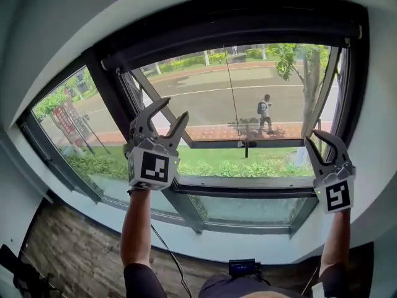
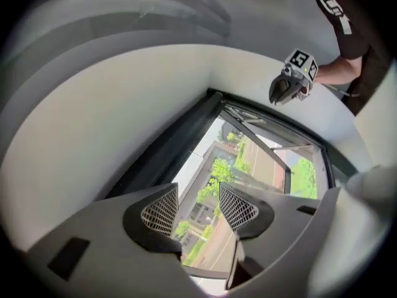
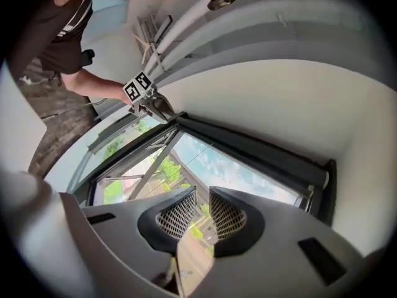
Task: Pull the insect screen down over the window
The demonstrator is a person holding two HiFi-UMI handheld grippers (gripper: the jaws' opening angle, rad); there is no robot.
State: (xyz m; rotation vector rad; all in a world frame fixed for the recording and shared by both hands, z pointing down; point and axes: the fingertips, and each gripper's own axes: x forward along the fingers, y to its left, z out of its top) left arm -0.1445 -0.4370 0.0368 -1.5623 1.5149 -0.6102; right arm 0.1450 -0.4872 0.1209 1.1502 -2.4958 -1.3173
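In the head view, both grippers are held up before the window (image 1: 248,191). The left gripper (image 1: 173,109) is seen with its jaws spread wide and nothing gripped. The right gripper (image 1: 317,138), near the window's right edge, is also seen parted and empty. The insect screen (image 1: 236,25) lies rolled up in the dark housing along the top of the frame, above both grippers, and its mesh is hidden inside. A thin cord (image 1: 231,92) is seen hanging below it; its lower end is hard to tell from the open sash behind. The forearms are cut off by the lower edge.

In the left gripper view, the pads are shown well apart, with only trees and street between them. Much of the glass is covered by the gripper's own body.

In the right gripper view, a narrower gap is shown. The pads do not meet and nothing is held. The housing is seen running down the right of the glass.
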